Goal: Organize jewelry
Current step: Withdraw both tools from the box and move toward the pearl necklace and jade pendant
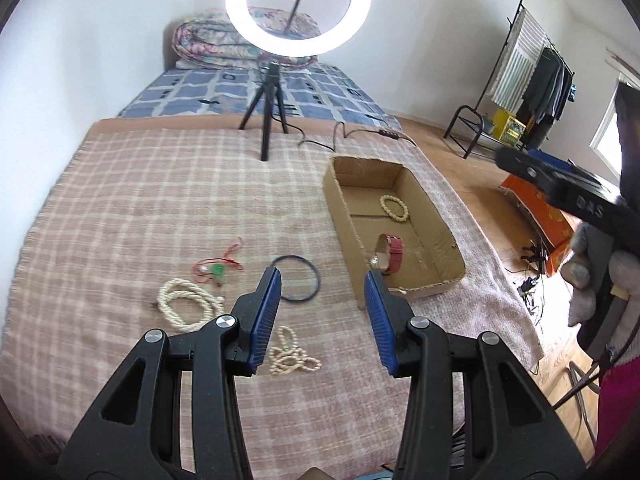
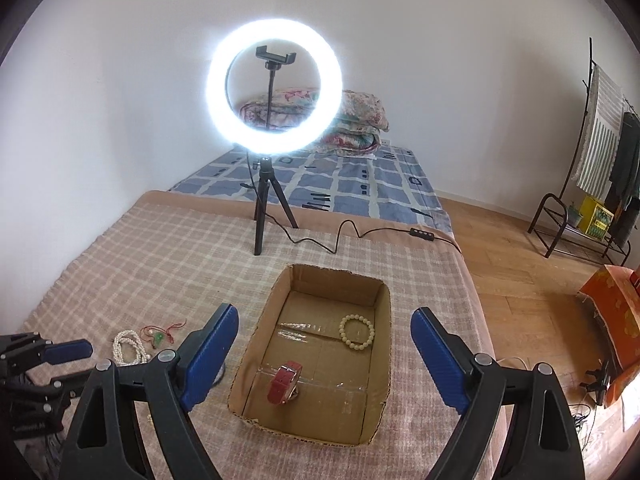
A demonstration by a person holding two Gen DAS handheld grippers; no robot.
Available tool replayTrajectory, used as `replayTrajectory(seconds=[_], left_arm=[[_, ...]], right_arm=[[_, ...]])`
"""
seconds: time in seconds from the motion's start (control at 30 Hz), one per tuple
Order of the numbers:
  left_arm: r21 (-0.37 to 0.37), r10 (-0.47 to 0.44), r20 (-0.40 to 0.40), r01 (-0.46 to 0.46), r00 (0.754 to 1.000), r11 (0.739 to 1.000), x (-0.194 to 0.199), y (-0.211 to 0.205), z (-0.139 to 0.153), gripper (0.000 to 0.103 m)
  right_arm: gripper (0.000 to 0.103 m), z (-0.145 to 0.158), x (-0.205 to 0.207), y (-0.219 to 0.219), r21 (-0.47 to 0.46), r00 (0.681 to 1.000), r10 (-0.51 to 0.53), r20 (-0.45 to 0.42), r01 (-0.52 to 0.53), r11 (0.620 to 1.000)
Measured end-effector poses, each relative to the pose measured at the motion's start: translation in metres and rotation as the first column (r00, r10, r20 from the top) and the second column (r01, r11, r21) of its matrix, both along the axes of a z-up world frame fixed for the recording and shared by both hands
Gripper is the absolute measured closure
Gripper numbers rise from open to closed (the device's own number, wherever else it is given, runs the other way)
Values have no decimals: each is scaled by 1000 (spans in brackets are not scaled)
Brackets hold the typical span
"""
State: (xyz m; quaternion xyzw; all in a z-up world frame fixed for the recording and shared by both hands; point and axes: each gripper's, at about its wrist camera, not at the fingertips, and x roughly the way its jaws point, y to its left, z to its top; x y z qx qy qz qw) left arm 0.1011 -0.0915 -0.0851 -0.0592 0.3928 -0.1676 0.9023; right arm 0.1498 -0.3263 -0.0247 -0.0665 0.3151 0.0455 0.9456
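A shallow open cardboard box (image 2: pixel 384 360) sits on a pink plaid blanket (image 1: pixel 140 200). Inside lie a cream bead bracelet (image 2: pixel 357 332) and a red-strapped watch (image 2: pixel 285 382), well apart. On the blanket beside the box: a thin black ring (image 1: pixel 298 279), coiled white pearl strands (image 1: pixel 185 306), and a green pendant on red cord (image 1: pixel 218 269). Both the left tongs (image 1: pixel 323 300) and right tongs (image 2: pixel 324 352) are spread wide, holding nothing.

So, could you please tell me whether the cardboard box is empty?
Not empty: the cardboard box holds a red watch and a cream bead bracelet.
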Motion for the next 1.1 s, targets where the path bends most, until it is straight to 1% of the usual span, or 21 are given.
replayTrajectory(seconds=[0.17, 0.3, 0.53, 0.63, 0.73, 0.8, 0.93, 1.1], left_arm=[[2, 68, 14, -68, 998, 998, -1, 45, 8, 59], [-19, 138, 10, -137, 990, 990, -1, 83, 11, 59], [-37, 218, -18, -218, 976, 975, 3, 134, 1, 59], [-45, 238, -44, -240, 970, 970, 5, 147, -7, 59], [-50, 244, -66, -248, 967, 968, 8, 154, -16, 59], [-54, 244, -82, -249, 966, 967, 9, 156, -23, 59], [-65, 244, -126, -254, 961, 965, 11, 159, -41, 59], [-59, 244, -170, -257, 955, 965, 18, 157, -60, 59]], right_arm=[[14, 8, -25, 17, -7, 999, 43, 27, -43, 999], [15, 10, -39, 32, 6, 996, 78, 37, -78, 997], [21, 4, -46, 65, 31, 988, 153, 24, -154, 988], [23, -3, -46, 80, 35, 983, 185, 8, -185, 982], [29, -16, -38, 95, 37, 976, 218, -26, -217, 975], [30, -25, -32, 103, 39, 972, 230, -49, -228, 973], [33, -44, -18, 116, 59, 966, 243, -89, -238, 969], [37, -64, -2, 125, 78, 958, 252, -136, -243, 967]])
